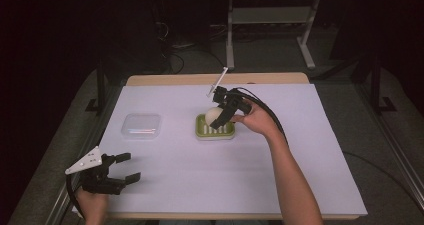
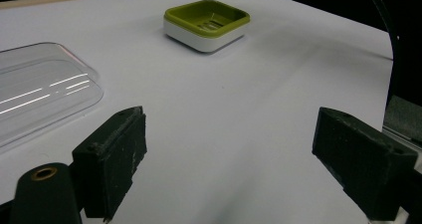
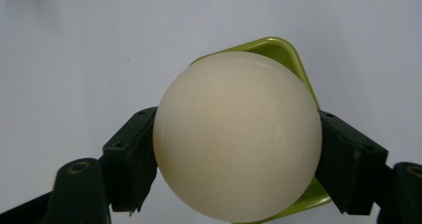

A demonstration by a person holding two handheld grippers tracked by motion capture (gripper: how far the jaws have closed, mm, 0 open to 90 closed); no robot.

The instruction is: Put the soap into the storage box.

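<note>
Dish [image 3: 278, 47] mostly hidden behind ball [image 3: 238, 137], apparently clamped

- We see a cream ball [image 3: 237, 137], smooth, round and matte, clamped on both sides between our right gripper's [image 1: 218, 116] jaws; it hangs directly over the dish, and we cannot tell whether it touches it.
- We see the green soap dish [image 1: 215, 131], squarish with a white base and a slatted floor, sitting flat near the middle of the table.
</note>
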